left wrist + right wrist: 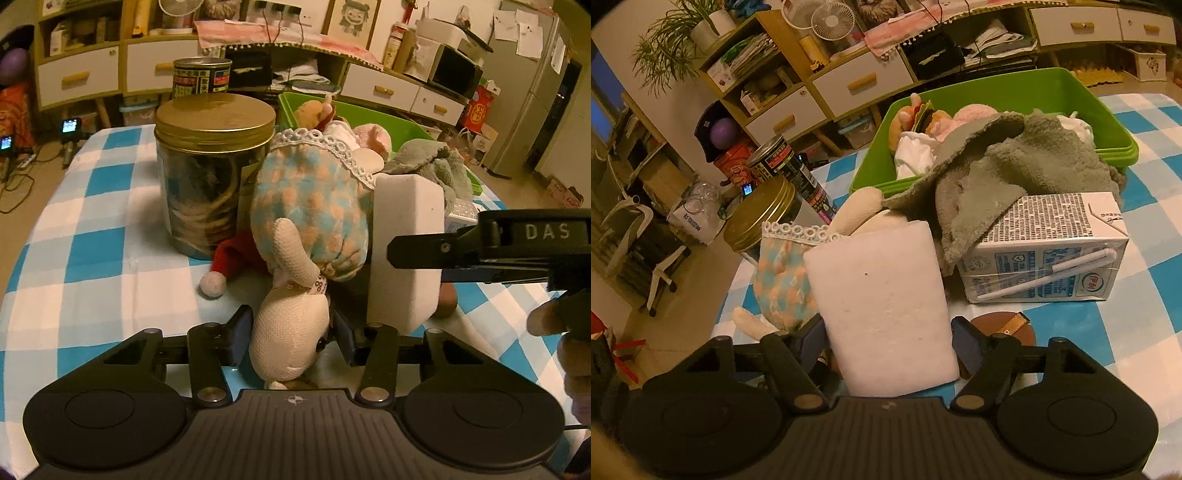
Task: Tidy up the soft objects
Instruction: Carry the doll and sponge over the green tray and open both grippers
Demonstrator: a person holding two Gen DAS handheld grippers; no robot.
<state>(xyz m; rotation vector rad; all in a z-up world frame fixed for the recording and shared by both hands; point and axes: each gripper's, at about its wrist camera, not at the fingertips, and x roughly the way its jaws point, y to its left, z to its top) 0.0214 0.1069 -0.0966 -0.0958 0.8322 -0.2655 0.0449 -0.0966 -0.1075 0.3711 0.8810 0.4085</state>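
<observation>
A plush doll (314,206) in a blue-and-orange checked dress with a lace hem hangs head-down toward the camera. My left gripper (291,338) is shut on its cream head, a pad against each side. A white sponge block (882,295) stands upright just right of the doll. My right gripper (890,343) holds the block low down, with both pads touching its sides. One of its black fingers (424,251) crosses the sponge in the left wrist view. Behind them, the green bin (1108,147) holds plush toys and white cloth, and a grey towel (1015,173) spills over its near rim.
A gold-lidded jar (214,114) and a dark can (201,75) stand left of the doll, with a red Santa hat (229,258) at the jar's foot. A milk carton (1045,258) and a brown tape roll (1004,325) lie right of the sponge on the checked tablecloth.
</observation>
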